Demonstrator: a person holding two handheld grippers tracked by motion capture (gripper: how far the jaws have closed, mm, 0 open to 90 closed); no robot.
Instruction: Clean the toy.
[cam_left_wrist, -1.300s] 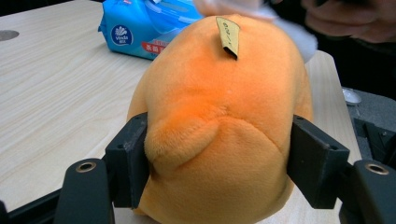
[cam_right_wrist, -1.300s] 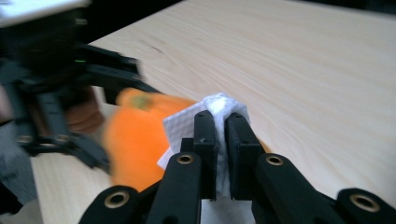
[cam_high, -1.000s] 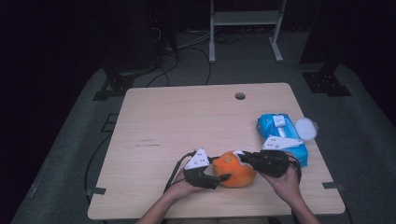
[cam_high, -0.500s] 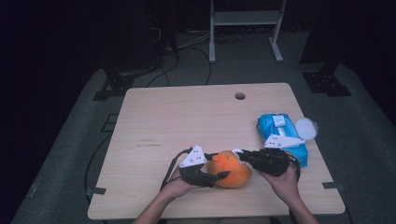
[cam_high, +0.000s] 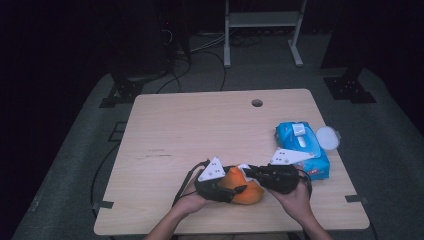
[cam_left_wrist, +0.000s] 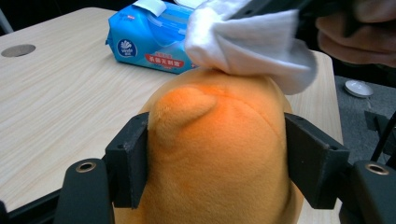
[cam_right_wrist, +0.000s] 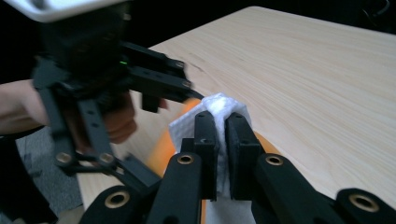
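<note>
Two things are in hand: an orange plush toy (cam_left_wrist: 219, 154) and a white wipe (cam_left_wrist: 252, 46). The toy sits between the left fingers (cam_left_wrist: 128, 165), whose pads press on both its flanks and have just eased a little wider while it stays between them. It looks soft and furry, probably light, and it will give under pressure, so a grip across its broad middle, as now, seems safest; a hold on the small rounded bump nearer the top would likely slip off. The right fingers (cam_right_wrist: 205, 140) are closed tight on the wipe, which bunches out past their tips and rests on the toy's top, just beyond the left fingers. The wipe is limp and thin, so it should be pinched well in from its edge and dragged, not pushed, or it will fold under.

Beyond the left fingers, apart from the toy, lies a blue wipe pack (cam_high: 302, 147) on the desk (cam_high: 200, 130), near its far-right edge. It is clear of the rubbing. What crowds the work is the two grippers themselves, nearly touching over the toy.
</note>
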